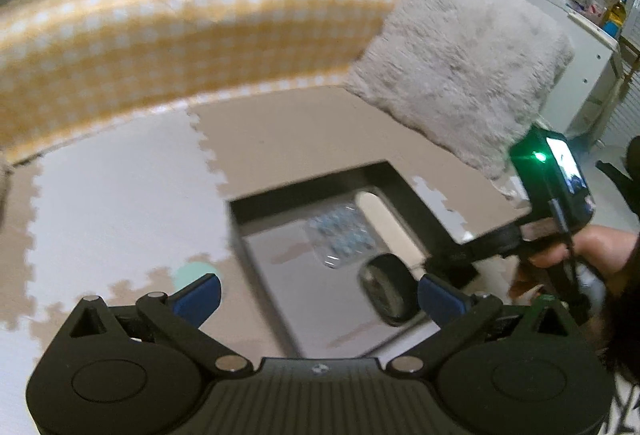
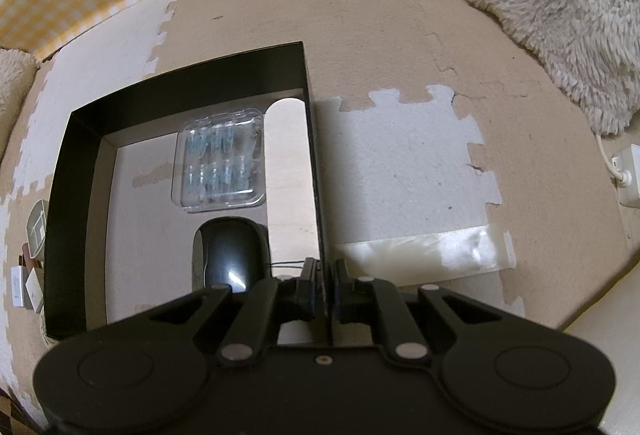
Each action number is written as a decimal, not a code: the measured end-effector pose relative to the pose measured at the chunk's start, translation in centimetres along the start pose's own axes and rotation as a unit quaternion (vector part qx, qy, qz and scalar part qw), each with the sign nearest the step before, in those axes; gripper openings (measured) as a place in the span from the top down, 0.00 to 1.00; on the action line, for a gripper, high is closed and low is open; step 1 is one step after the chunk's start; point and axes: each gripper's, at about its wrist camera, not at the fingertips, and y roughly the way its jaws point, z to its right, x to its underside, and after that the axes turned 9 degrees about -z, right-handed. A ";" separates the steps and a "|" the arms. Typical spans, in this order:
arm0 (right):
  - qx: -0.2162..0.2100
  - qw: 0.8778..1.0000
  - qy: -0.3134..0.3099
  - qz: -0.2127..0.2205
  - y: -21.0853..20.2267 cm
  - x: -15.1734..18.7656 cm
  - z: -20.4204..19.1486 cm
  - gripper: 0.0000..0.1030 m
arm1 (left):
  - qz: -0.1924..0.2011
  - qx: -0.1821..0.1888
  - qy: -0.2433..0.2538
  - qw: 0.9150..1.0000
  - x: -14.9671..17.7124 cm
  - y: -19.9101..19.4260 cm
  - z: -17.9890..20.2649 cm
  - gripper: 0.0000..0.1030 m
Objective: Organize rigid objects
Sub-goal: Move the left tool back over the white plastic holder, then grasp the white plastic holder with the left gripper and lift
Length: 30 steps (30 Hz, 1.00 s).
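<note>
On foam puzzle mat (image 2: 400,35) | black box (image 2: 188,83) — gingham bedding (image 1: 180,23) behind

The box (image 2: 64,195) has matt black card walls and a pale, dull paper-like bottom. In it lie a glossy black plastic mouse (image 2: 232,255), a clear shiny plastic blister case (image 2: 220,163) and a smooth pale wooden strip (image 2: 288,171). The floor mat (image 2: 400,55) is rough, worn foam. The cushion (image 2: 540,3) is shaggy grey plush. Checked yellow cloth (image 1: 180,35) looks soft and matt.
</note>
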 end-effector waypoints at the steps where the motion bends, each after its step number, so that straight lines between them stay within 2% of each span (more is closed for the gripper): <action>1: 0.000 1.000 0.000 0.000 0.0 0.0 0.0 0.91 | 0.005 -0.005 -0.002 1.000 0.0 -0.3 -0.5 0.00; 5: 0.001 1.000 -0.002 0.000 0.0 0.0 0.0 0.91 | 0.016 -0.017 -0.013 1.000 -0.1 -1.3 -3.2 0.00; 9: 0.003 1.000 -0.002 0.000 0.0 0.0 -0.2 0.90 | 0.021 -0.045 -0.020 0.999 0.0 -1.3 -5.5 0.00; 14: 0.005 1.000 -0.002 0.000 0.0 0.0 -0.3 0.90 | -0.001 -0.062 -0.047 0.997 0.8 0.6 -8.4 0.00; 17: 0.005 1.000 -0.002 -0.001 0.0 0.0 -0.3 0.90 | -0.023 -0.069 -0.042 0.996 1.3 2.2 -9.5 0.00; 22: 0.009 1.000 -0.008 -0.001 0.0 -0.1 -0.5 0.90 | -0.057 -0.059 -0.005 0.997 2.0 4.7 -10.7 0.00; 30: 0.010 1.000 -0.010 -0.001 0.0 -0.1 -0.5 0.90 | -0.083 -0.039 -0.040 0.995 2.8 7.6 -12.8 0.00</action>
